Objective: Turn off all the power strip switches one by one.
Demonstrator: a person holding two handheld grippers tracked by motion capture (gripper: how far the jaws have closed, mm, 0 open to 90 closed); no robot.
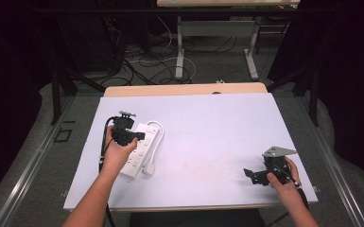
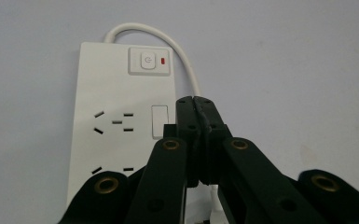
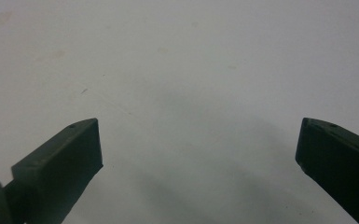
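A white power strip [image 1: 139,150] lies flat on the pale counter [image 1: 217,137], on its left half, with its long axis running diagonally from the near edge toward the far right. Its white cable [image 1: 157,137] leaves the far end, loops around the right side and ends in a white plug [image 1: 150,168] lying on the counter just beside the strip's near end. In the left gripper view the strip [image 2: 116,126] shows a square power button [image 2: 148,61] with a small red indicator [image 2: 163,60] next to it at the far end, a group of socket slots [image 2: 114,122] below that, and a narrow white rocker switch [image 2: 160,122] at the right of the slots. The left tongs [image 1: 139,135] are held by the left hand [image 1: 118,151] directly over the strip; in the left gripper view the left tongs [image 2: 196,105] are fully closed, jaw faces pressed together with nothing between them, and their tips sit just right of the rocker switch, at the strip's right edge. Whether the tips touch the strip cannot be determined. The right tongs [image 1: 251,175] are held by the right hand [image 1: 283,182] at the near right corner of the counter, well apart from the strip. In the right gripper view the right tongs [image 3: 198,149] stand wide open over bare counter surface [image 3: 191,70], with nothing between the jaws.
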